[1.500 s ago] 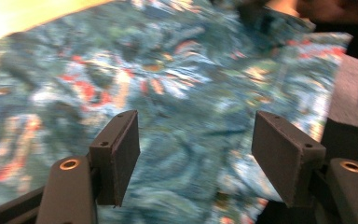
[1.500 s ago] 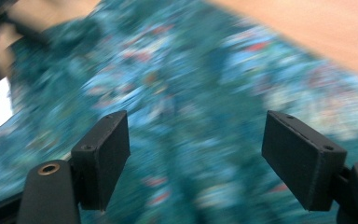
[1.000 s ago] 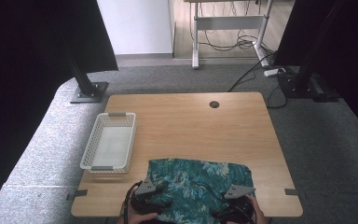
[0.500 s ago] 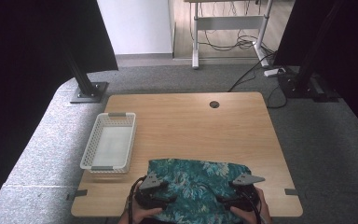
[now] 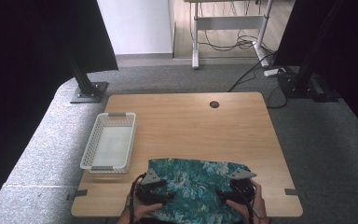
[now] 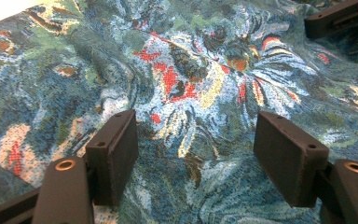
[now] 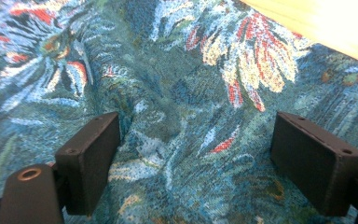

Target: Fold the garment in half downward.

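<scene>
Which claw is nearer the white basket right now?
Left. The left claw sits just below-right of the white basket; the right claw is farther across the patterned cloth.

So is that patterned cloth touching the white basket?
Apart. The high view shows bare wood between the cloth and the white basket.

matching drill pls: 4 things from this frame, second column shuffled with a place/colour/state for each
Things
1. cloth
2. basket
3. left gripper
4. round hole

Descriptions
A. white, mesh walls, at the table's left side
B. near the table's far edge
C. teal flower print, rumpled, at the near edge
D. jaws open over the print, nothing pinched

Pairs: 1-C, 2-A, 3-D, 4-B
</scene>
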Demonstrator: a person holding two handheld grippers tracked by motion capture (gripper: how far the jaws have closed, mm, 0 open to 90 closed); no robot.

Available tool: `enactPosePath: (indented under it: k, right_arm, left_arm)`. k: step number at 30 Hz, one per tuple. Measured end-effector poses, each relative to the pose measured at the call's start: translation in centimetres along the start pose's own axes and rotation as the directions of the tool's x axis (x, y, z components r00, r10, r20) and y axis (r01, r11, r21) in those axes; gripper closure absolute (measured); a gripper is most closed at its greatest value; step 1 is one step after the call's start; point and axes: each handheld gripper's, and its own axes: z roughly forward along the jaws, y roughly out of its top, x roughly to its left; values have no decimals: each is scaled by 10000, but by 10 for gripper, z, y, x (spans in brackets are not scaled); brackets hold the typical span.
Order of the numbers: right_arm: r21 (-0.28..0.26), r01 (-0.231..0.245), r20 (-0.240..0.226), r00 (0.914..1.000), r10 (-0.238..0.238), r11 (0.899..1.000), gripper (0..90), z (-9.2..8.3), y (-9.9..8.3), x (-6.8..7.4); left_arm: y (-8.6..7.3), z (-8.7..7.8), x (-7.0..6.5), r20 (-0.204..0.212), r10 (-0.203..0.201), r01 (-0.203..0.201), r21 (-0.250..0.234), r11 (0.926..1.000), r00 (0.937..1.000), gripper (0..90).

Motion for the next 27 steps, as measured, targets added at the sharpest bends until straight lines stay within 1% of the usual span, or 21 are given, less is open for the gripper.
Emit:
enactPosePath:
  k: [3, 6, 8, 10, 12, 13, 17, 21, 25, 26, 27]
  right_arm:
    - [11, 290, 161, 9994, -290, 9996, 153, 5, 3, 1]
    - [-81, 324, 126, 9994, -323, 9994, 156, 9, 6, -4]
    - [-98, 307, 155, 9994, -305, 9995, 156, 11, 9, -8]
    - [-117, 393, 232, 9990, -390, 9992, 155, 15, 12, -12]
    - [-171, 331, 230, 9992, -327, 9993, 154, 17, 14, -15]
    - [-163, 394, 262, 9989, -389, 9991, 153, 19, 16, -17]
    - [-260, 366, 287, 9989, -359, 9990, 153, 23, 19, -22]
    - [-355, 325, 282, 9991, -315, 9988, 155, 24, 20, -26]
    - [-466, 229, 122, 9997, -223, 9987, 153, 25, 20, -31]
    - [-461, 146, 49, 9999, -144, 9988, 156, 24, 21, -32]
    - [-455, 35, -72, 10000, -39, 9990, 168, 23, 21, -32]
  left_arm:
    - [0, 0, 3, 41, -78, 78, -48, 10000, 10000, 297]
    - [1, 0, 5, 42, -98, 98, -69, 9999, 9999, 297]
    - [3, 2, 7, 69, -146, 147, -83, 9999, 9999, 296]
    - [5, 3, 10, 85, -221, 222, -105, 9997, 9997, 296]
    - [7, 5, 13, 85, -210, 211, -121, 9997, 9997, 294]
    - [8, 6, 15, 97, -235, 236, -119, 9997, 9997, 293]
    - [13, 10, 21, 160, -283, 285, -128, 9995, 9995, 286]
    - [16, 12, 23, 167, -303, 305, -133, 9994, 9994, 283]
    - [17, 14, 21, 65, -177, 178, -149, 9997, 9998, 265]
    - [16, 14, 21, -9, -116, 116, -176, 9998, 9999, 258]
    - [16, 14, 20, 4, -80, 80, -221, 9997, 10000, 251]
